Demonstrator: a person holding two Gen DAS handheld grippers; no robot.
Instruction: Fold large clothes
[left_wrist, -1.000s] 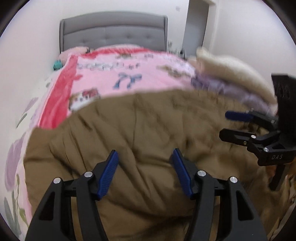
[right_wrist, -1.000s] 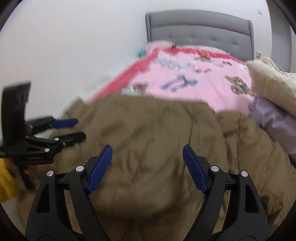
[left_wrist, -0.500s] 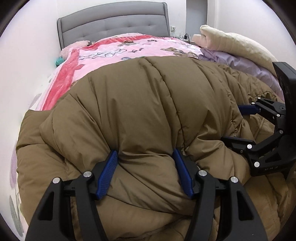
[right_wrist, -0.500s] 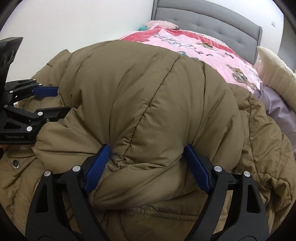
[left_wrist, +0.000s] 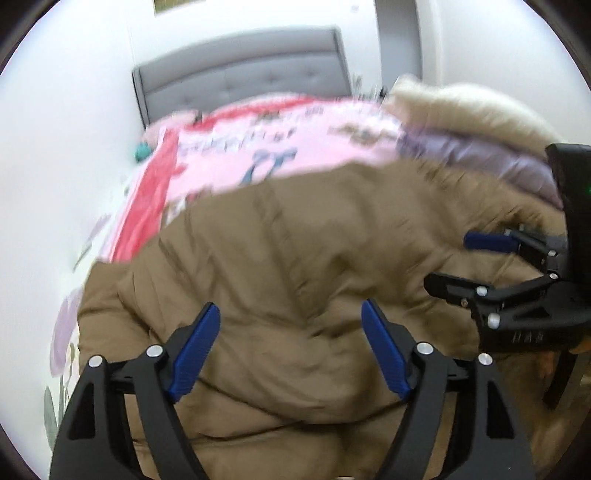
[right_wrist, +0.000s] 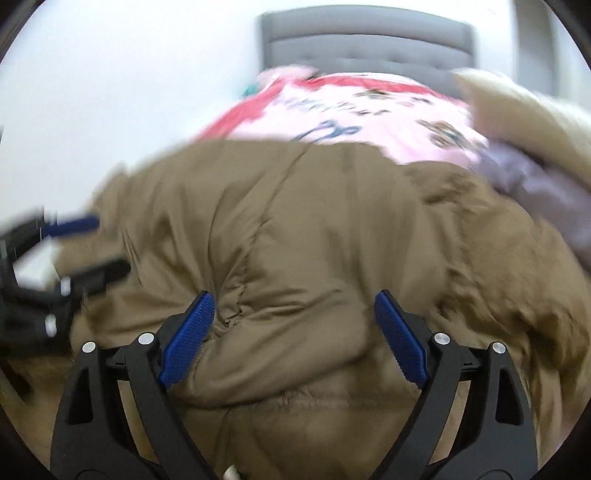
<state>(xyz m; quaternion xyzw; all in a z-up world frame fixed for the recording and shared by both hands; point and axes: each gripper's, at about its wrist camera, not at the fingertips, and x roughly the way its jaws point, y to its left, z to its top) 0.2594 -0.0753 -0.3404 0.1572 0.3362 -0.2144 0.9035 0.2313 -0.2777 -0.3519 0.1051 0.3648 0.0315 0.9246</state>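
Note:
A big brown puffer coat (left_wrist: 295, 266) lies bunched on the bed and fills the lower half of both views (right_wrist: 332, 240). My left gripper (left_wrist: 291, 332) is open, its blue pads spread wide over the coat's folded bulge. My right gripper (right_wrist: 295, 321) is open too, its pads on either side of a puffy fold. Each gripper shows in the other's view: the right one at the right edge (left_wrist: 454, 262), the left one at the left edge (right_wrist: 85, 247). Both views are blurred by motion.
The bed has a pink and red cartoon blanket (left_wrist: 280, 155) and a grey padded headboard (left_wrist: 240, 85). A cream blanket (left_wrist: 465, 107) lies on a lilac one (left_wrist: 480, 162) at the right. A white wall runs along the left.
Both grippers have drawn back and up from the coat's bulge, where their pads were pressed half a second ago. The coat has sunk flatter. More of the blanket and headboard shows.

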